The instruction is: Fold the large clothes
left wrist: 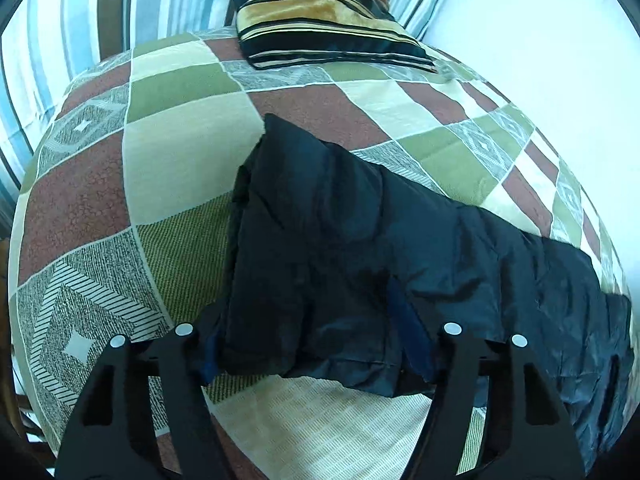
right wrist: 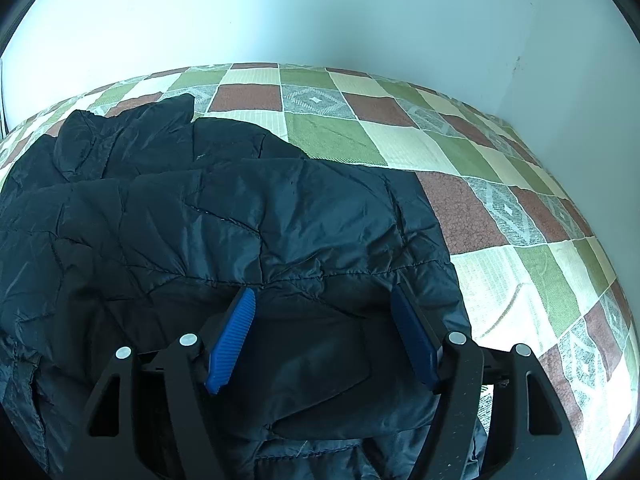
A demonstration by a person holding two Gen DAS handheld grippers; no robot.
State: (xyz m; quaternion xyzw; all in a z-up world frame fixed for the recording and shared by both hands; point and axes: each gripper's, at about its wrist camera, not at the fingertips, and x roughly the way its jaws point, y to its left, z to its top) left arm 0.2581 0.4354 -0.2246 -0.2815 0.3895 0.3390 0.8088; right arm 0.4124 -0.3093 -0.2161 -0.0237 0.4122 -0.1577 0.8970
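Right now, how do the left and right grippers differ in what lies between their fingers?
Left gripper straddles the dark jacket at its folded edge, bedspread below; right gripper hovers over the jacket's middle. Left pads sit shadowed; the right's blue pad shows clearly. Both are open.

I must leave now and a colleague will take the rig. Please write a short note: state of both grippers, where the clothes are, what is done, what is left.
Left gripper: open, fingers on either side of the near edge of the dark jacket, not closed on it.
Right gripper: open, over the jacket, holding nothing.
The jacket lies on the patchwork bedspread; a striped pillow is at the far end.
Done: it looks partly folded, layers overlapping.
Left: finish folding and flatten it.
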